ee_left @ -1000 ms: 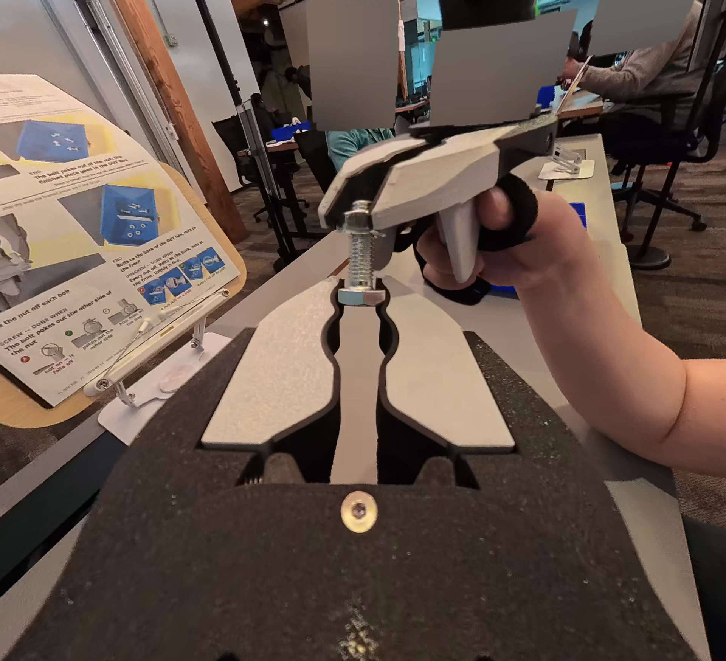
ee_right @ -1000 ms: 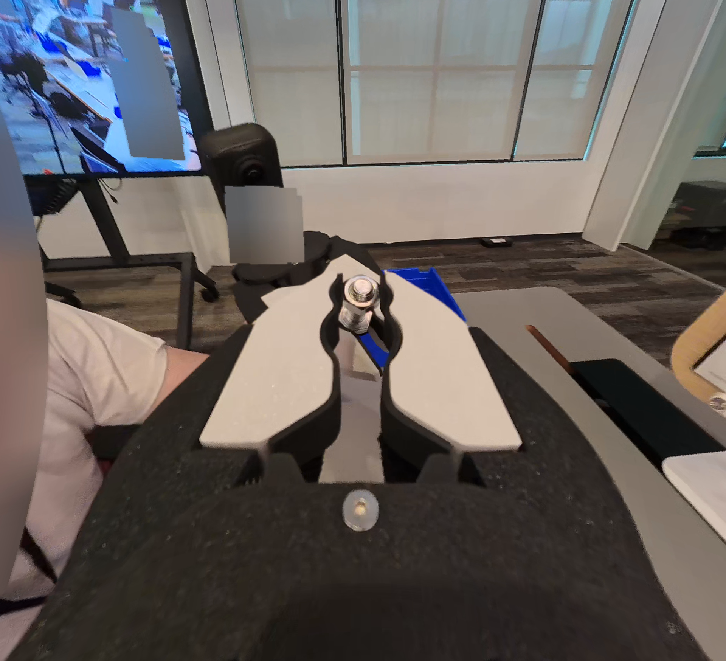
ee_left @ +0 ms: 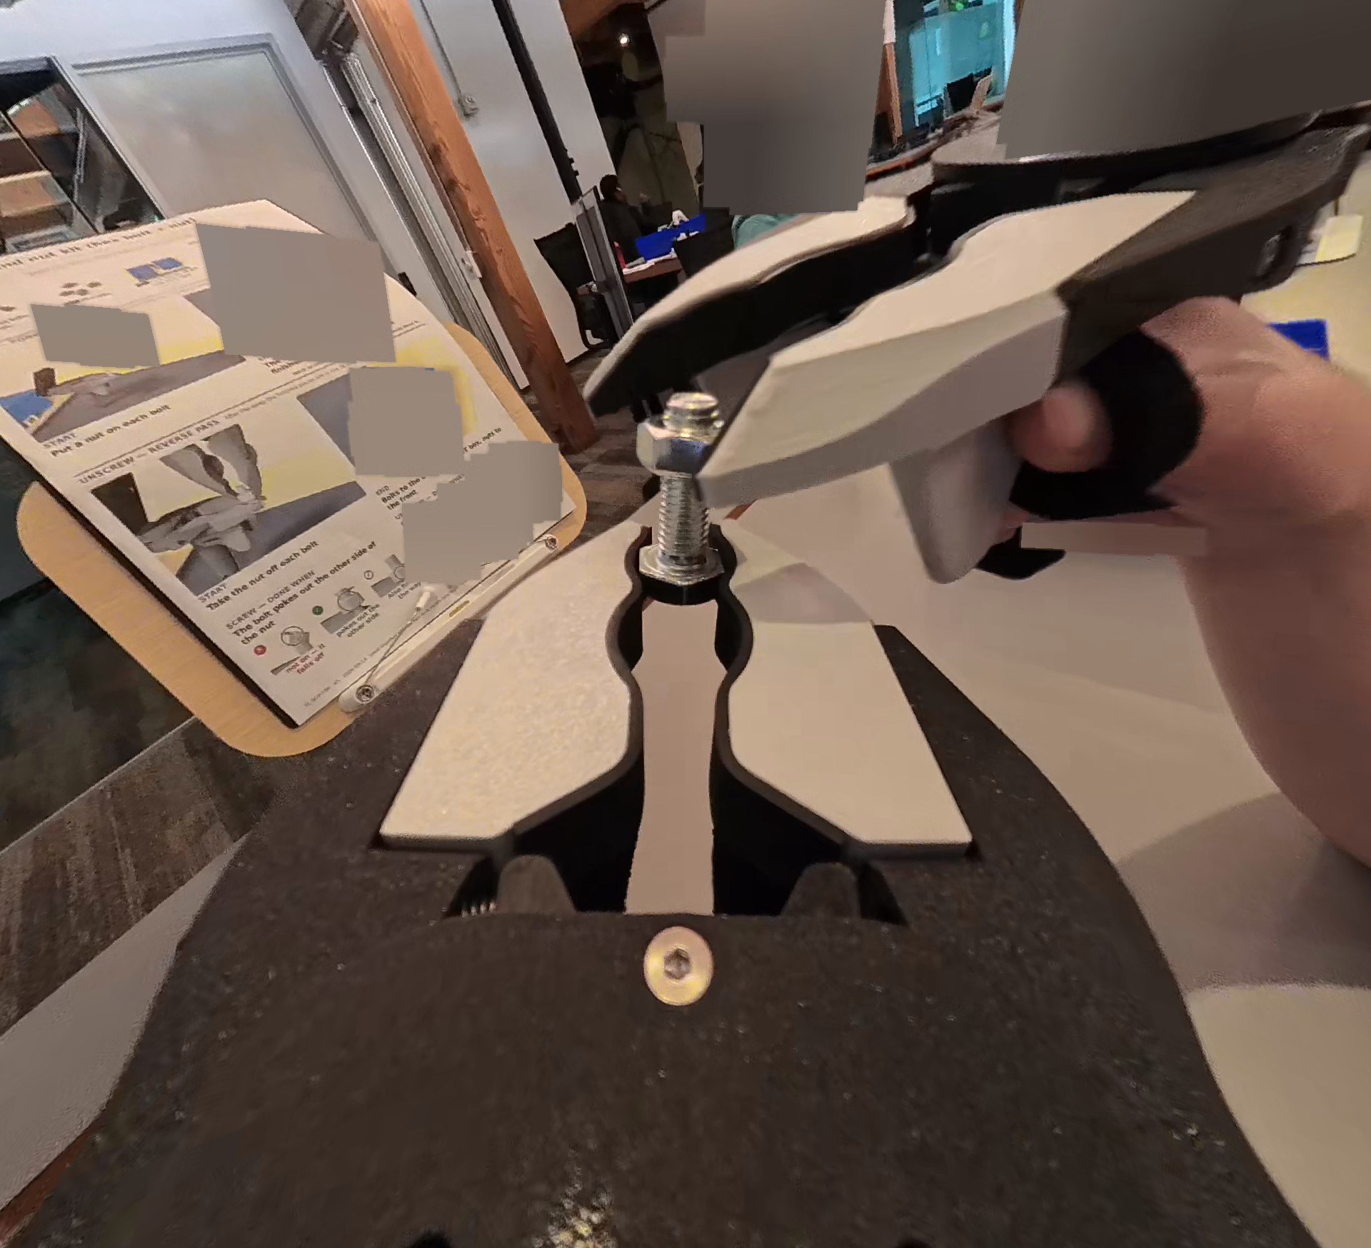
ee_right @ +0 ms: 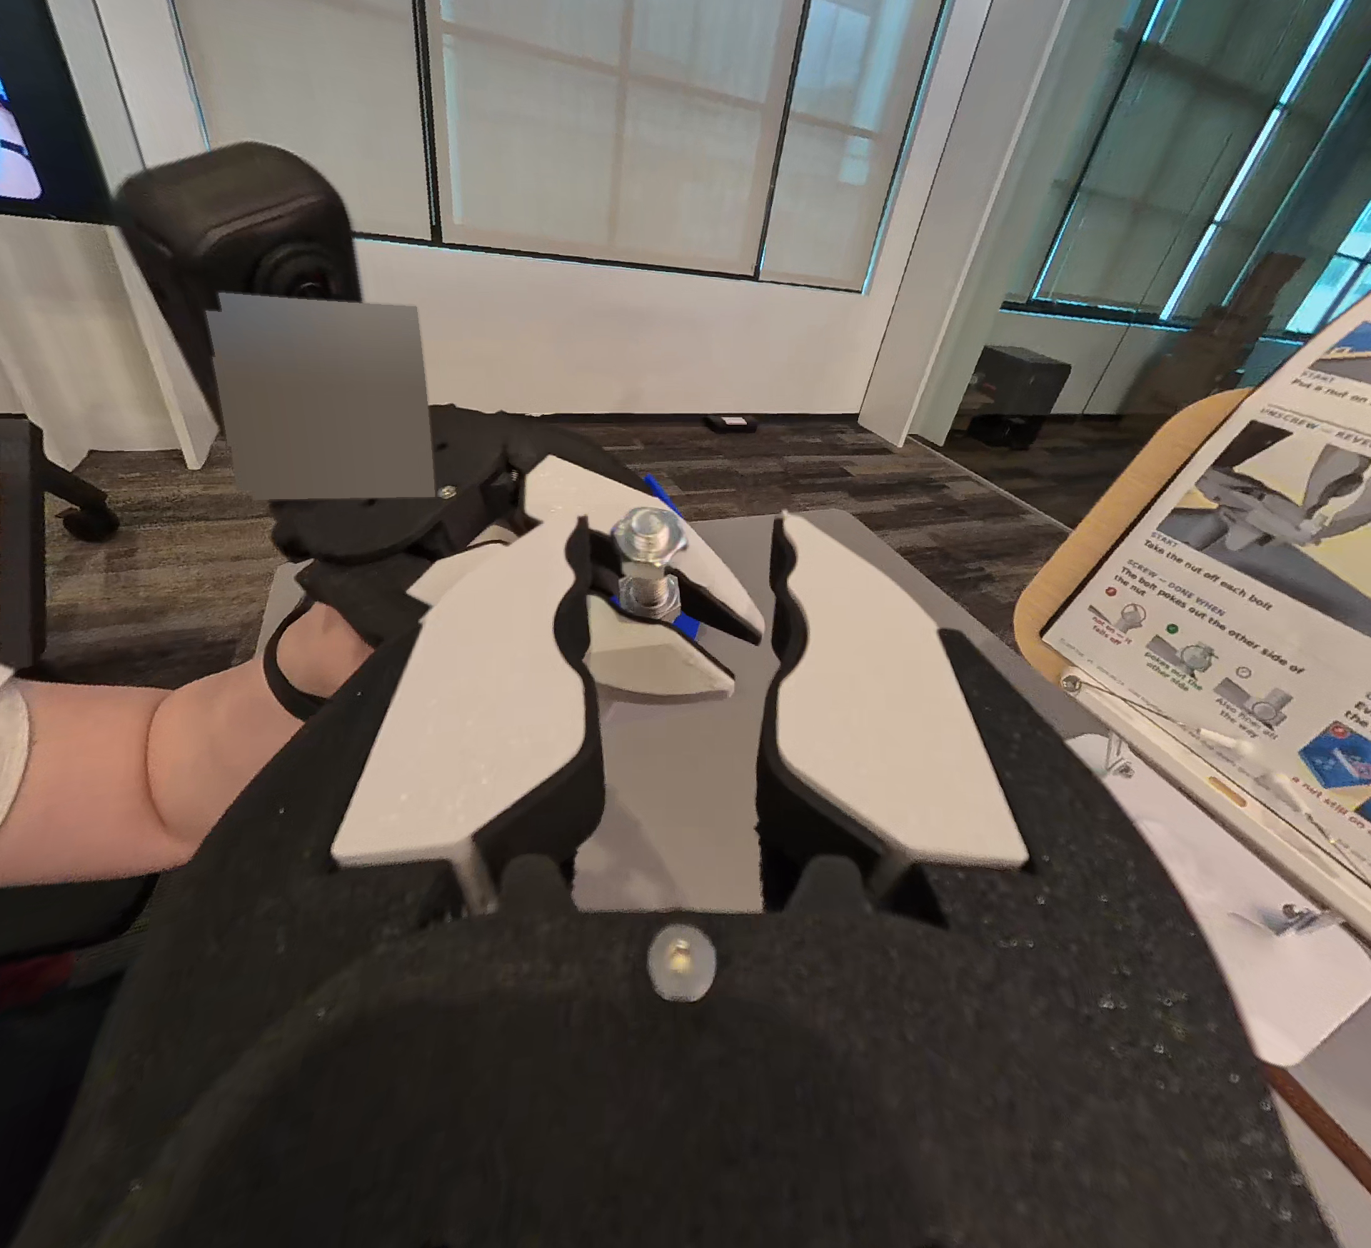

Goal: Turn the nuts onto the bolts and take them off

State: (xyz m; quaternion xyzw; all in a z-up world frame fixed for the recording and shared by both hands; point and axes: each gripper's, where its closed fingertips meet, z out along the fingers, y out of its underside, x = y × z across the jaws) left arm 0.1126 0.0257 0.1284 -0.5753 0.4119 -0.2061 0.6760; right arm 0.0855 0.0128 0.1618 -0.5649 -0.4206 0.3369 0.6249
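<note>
The bolt point(ee_left: 679, 515) is being held upright above the grey surface point(ee_left: 964, 656), its hex head clamped between the tips of the left tongs point(ee_left: 679, 567), which are closed on it. The nut point(ee_left: 671, 452) is sitting high on the thread, with the bolt tip showing just above it. In the left wrist view, the right tongs point(ee_left: 653, 433) are being presented from 2 o'clock by a hand point(ee_left: 1187, 441), and the near finger's tip is lying against, or just beside, the nut; actual contact cannot be told. In the right wrist view, the right tongs point(ee_right: 679, 530) are being held open, with the fingers point(ee_right: 482, 693) spread well apart and the nut point(ee_right: 649, 537) standing between the fingertips, nearer the 9 o'clock finger and not being gripped. In that view the left tongs point(ee_right: 668, 611) are being seen entering from 10 o'clock, carried by the other hand point(ee_right: 311, 649), with the bolt point(ee_right: 647, 578) rising from their tips. A printed instruction board point(ee_left: 297, 470) on a wooden backing is being propped at 9 o'clock of the bolt in the left wrist view; the same board point(ee_right: 1224, 582) is appearing at 3 o'clock in the right wrist view.
</note>
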